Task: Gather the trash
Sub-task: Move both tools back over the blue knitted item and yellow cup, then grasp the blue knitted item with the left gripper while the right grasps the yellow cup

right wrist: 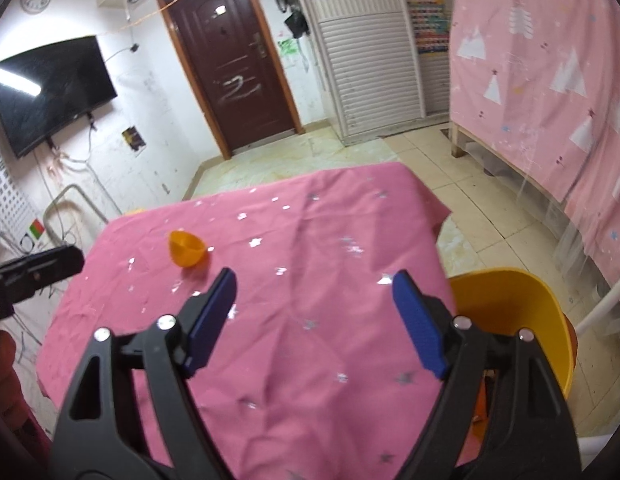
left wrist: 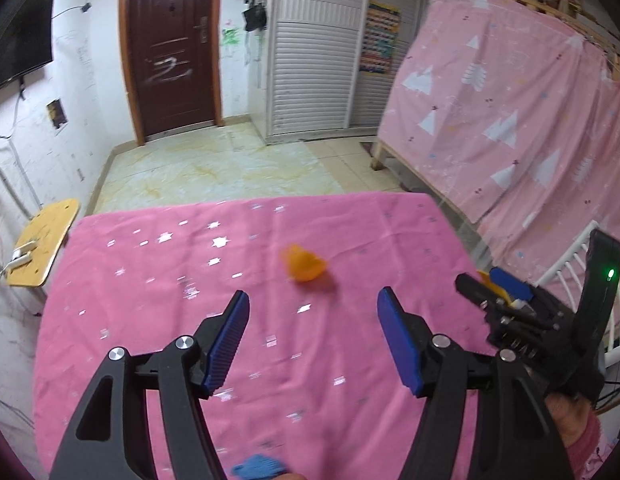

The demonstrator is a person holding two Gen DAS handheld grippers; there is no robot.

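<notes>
Trash: one small orange cup lies tipped on its side on the pink cloth, mouth up and a bit toward us. In the left view it looks smeared, so its shape is hard to read there.

Where it is: from the left gripper the cup sits at about 12 o'clock, near, just past the tips. From the right gripper it sits at about 10 o'clock, farther off.

Left jaws: wide apart, nothing between them.

Right jaws: wide apart in its own view, nothing between them.

Bin: a yellow bucket stands off the cloth edge at about 3 o'clock from the right gripper.

Blue scrap: a little blue thing shows at 6 o'clock in the left view, too cut off to name.

Best way, I think: the left one is closest, so let it go. Come down slow, put one finger on each side of the cup wall, and squeeze softly, since a thin cup may bend or pop away.

Watch out: the cup may roll. The cloth may bunch up under the tips.
</notes>
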